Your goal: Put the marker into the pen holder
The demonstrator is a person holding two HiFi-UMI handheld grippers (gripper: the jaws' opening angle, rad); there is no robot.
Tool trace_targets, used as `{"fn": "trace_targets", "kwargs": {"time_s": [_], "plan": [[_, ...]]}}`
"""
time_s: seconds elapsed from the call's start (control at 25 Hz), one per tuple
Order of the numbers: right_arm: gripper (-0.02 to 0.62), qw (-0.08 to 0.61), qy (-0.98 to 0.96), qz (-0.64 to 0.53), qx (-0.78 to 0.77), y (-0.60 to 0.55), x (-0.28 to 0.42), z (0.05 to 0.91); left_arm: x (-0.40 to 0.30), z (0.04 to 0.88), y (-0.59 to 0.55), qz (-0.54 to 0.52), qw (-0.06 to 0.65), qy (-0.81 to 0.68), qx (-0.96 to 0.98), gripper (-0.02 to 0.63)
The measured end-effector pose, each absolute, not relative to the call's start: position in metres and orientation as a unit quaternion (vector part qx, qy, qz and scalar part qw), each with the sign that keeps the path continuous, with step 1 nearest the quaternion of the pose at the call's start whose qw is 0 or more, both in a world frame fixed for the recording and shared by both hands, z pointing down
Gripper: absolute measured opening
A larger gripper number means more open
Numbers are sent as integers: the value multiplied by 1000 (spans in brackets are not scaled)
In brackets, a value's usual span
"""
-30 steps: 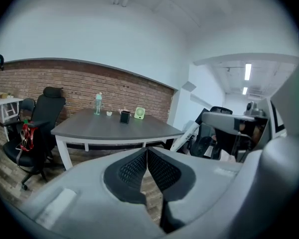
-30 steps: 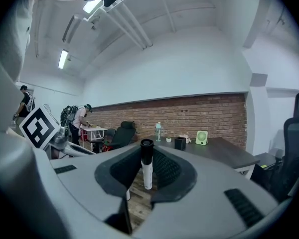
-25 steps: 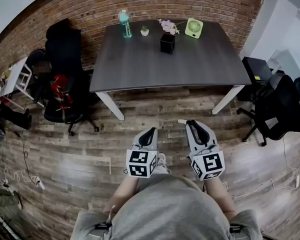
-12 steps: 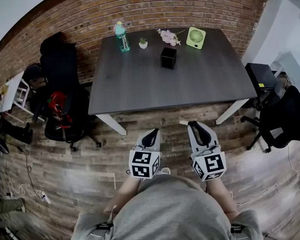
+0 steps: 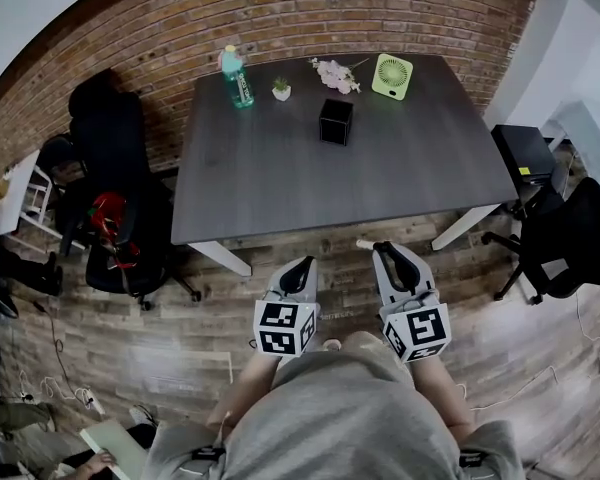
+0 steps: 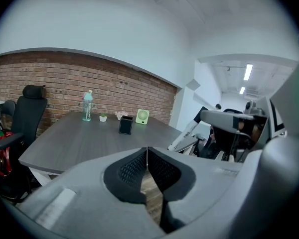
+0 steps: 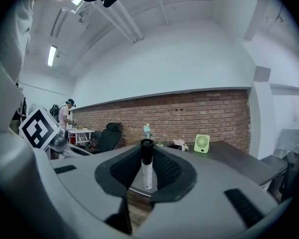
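Since the white marker with a black cap (image 7: 146,164) must enter an opening end first, the right claw (image 7: 147,159) pinches it across the barrel between its ribbed black pads. In that claw's own view the marker stands upright with the cap above the jaws, a hold that I judge leaves one end free to lead. From the head view a pale end shows just left of this claw's tips. The left claw (image 6: 147,158) is closed on nothing, its jaws meeting in a thin seam. It rides just beside the right one, probably only kept out of the way.

Both hang over the wood-plank floor (image 5: 130,318), short of the near edge of the dark grey table (image 5: 280,183). The black square pen holder (image 5: 335,121) stands well ahead of the claws, past mid-table, so a forward carry remains. Beyond the holder, farther from the claws, sit a green desk fan (image 5: 391,75) and a teal bottle (image 5: 234,75).

No brand or wording can be read. The only print is the black-and-white square codes on each claw's cube.
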State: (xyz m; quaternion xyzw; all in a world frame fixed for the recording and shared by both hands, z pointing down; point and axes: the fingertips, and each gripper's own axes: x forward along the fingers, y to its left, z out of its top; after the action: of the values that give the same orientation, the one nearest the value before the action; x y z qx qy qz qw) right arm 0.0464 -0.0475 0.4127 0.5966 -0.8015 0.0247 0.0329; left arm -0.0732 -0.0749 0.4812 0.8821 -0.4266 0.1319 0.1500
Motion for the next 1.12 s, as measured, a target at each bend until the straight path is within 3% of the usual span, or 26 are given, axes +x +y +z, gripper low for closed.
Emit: {"fn": "trace_targets", "kwargs": {"time_s": [1.12], "plan": [[72,30,-830,12,557,-229,90,398,-40,477,-235,121,163,-478,855,20]]}}
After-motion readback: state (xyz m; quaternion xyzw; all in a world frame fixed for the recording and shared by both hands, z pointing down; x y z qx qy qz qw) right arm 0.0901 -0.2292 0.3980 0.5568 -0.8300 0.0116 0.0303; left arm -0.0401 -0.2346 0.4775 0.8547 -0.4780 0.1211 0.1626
